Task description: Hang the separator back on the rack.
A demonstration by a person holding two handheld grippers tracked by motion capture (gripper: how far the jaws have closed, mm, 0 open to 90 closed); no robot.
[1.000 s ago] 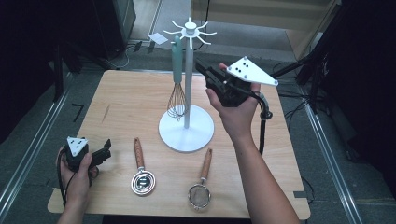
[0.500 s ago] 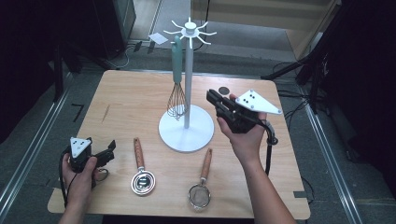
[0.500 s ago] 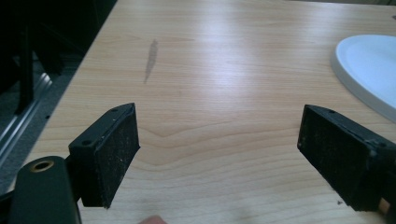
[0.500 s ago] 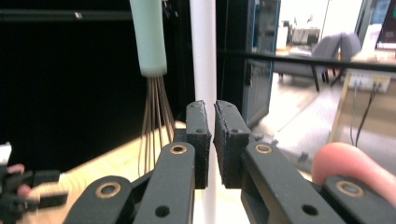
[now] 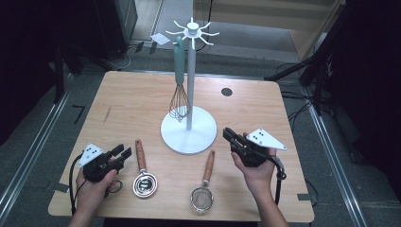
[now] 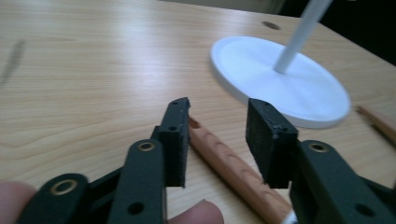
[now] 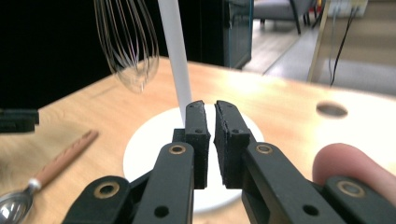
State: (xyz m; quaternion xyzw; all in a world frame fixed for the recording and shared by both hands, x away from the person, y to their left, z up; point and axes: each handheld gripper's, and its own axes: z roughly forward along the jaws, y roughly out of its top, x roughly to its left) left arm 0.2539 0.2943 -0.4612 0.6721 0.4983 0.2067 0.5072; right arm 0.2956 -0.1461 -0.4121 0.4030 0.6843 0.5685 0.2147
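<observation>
Straddling the wooden handle of the spoon (image 6: 233, 161), the left tongs (image 6: 219, 135) had just been narrowing, though both pads stood clear of the wood, so the grip was not yet made. The spoon (image 5: 143, 171) lay near the front left of the worktop (image 5: 123, 104), beside the small sieve (image 5: 204, 187). A sound grip probably called for centring the handle and squeezing level. The right tongs (image 5: 231, 135) hovered closed and empty by the white stand (image 5: 189, 135), where a whisk (image 5: 179, 90) hung. Bare worktop lay behind the spoon; its front edge was close, so lifting up and inward looked safest.
</observation>
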